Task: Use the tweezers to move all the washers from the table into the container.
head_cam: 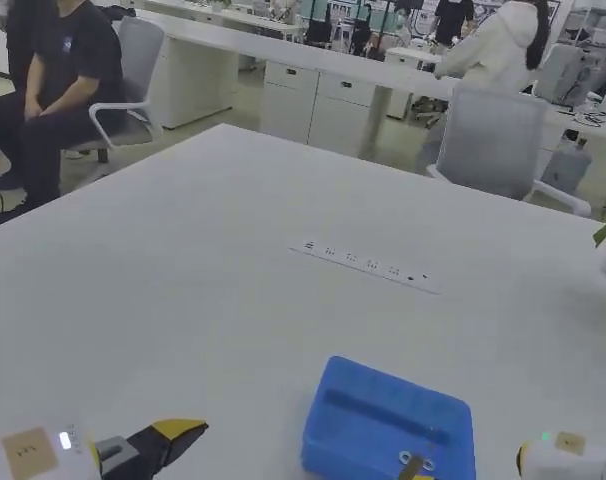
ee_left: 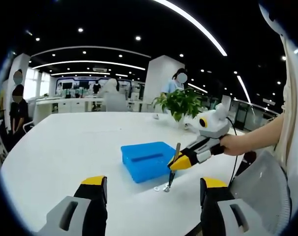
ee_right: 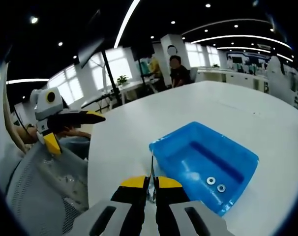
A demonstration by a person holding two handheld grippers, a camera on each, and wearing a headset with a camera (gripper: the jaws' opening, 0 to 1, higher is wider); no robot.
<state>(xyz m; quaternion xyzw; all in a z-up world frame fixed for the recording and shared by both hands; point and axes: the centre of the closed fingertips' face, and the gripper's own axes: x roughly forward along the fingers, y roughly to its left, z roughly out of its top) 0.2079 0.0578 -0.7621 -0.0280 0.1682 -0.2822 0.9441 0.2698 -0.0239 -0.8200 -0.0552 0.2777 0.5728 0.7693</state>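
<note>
We are seeing a blue container (head_cam: 388, 425), yellow tips on left gripper (ee_left: 154, 183) and right gripper (ee_right: 150, 183), grey tweezers (ee_left: 177, 150), silvery washers (ee_right: 211, 181), white table (head_cam: 183, 260).

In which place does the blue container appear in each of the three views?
Head view: blue container at the bottom, right of centre.
Left gripper view: container just below the centre.
Right gripper view: container lower right of centre.
Shared landmark: the white table under it.

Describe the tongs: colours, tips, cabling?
Both look alike: the left tongs and right tongs have grey-white bodies and black jaws capped with yellow tips. A black cable trails from the right one. The person wears a pale top.
</note>
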